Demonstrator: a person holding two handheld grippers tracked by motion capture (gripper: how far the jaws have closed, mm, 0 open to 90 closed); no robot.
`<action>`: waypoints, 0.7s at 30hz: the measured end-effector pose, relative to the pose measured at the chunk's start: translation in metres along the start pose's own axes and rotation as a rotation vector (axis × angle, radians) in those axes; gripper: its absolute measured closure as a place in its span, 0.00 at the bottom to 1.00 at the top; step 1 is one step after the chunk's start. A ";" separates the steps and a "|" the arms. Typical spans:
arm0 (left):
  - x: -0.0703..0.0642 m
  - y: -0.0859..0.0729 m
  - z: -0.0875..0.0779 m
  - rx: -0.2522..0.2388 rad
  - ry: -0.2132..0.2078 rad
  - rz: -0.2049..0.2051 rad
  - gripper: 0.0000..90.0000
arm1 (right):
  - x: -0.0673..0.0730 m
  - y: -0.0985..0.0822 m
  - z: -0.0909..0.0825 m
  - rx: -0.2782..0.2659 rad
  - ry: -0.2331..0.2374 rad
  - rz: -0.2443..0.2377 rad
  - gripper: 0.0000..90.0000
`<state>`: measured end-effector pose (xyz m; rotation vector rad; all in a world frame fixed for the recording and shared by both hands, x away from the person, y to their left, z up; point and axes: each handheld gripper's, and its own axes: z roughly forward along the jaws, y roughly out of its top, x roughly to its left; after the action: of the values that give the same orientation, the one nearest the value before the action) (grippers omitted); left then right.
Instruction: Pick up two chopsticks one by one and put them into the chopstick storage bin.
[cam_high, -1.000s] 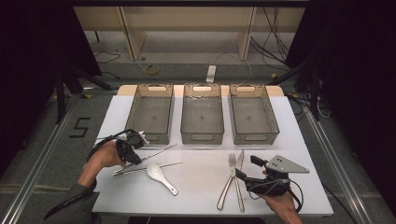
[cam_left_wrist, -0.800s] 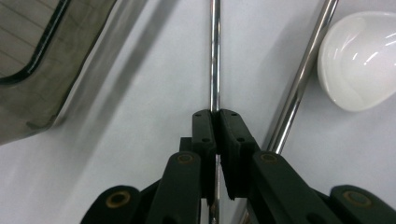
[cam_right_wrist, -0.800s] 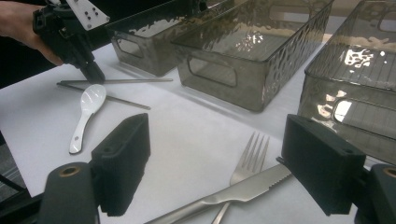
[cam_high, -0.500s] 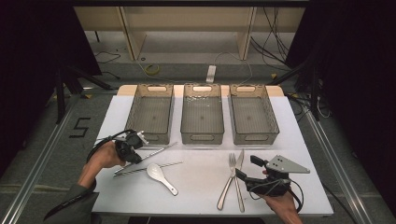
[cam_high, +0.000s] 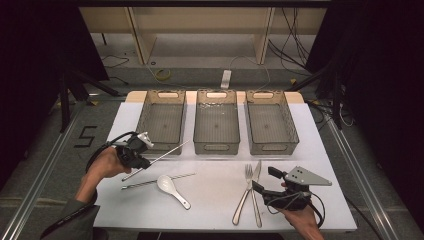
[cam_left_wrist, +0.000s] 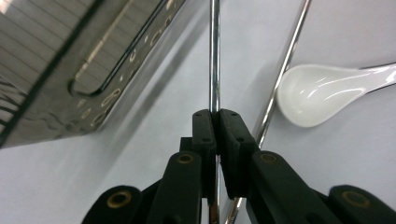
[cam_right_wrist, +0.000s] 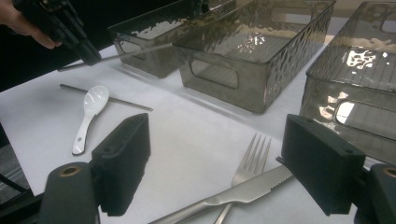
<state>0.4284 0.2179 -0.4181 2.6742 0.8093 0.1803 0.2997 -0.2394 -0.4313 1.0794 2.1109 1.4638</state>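
My left gripper (cam_high: 141, 163) is shut on a thin metal chopstick (cam_high: 167, 153) and holds it off the white table, its far end pointing at the left bin (cam_high: 162, 120). In the left gripper view the pads (cam_left_wrist: 205, 130) pinch the chopstick (cam_left_wrist: 214, 56). A second chopstick (cam_high: 160, 181) lies flat beside a white ceramic spoon (cam_high: 170, 187). My right gripper (cam_high: 264, 180) rests near the front right, open. Between its jaws (cam_right_wrist: 222, 158) I see a fork (cam_right_wrist: 252, 161) and a knife (cam_right_wrist: 243, 191) on the table.
Three smoky clear plastic bins stand in a row at the back: left, middle (cam_high: 216, 120) and right (cam_high: 270, 120). The white table (cam_high: 215, 175) ends close behind the spoon and cutlery at the front. The floor around it is dark, with cables beyond.
My left gripper has risen a little with the chopstick, whose far end now points higher toward the left bin. The right gripper, spoon, fork and knife have stayed put.
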 end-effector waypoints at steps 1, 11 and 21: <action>-0.001 0.002 -0.005 -0.016 0.007 -0.011 0.94 | 0.000 0.000 0.000 0.002 0.000 -0.001 0.27; 0.004 0.011 -0.030 -0.185 0.025 -0.143 0.94 | -0.001 0.000 0.001 0.002 -0.001 0.003 0.27; 0.019 0.019 -0.034 -0.238 0.032 -0.208 0.94 | -0.001 -0.001 0.000 -0.006 -0.001 0.007 0.27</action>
<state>0.4466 0.2229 -0.3793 2.3549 1.0016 0.2516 0.2999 -0.2402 -0.4318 1.0860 2.1028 1.4722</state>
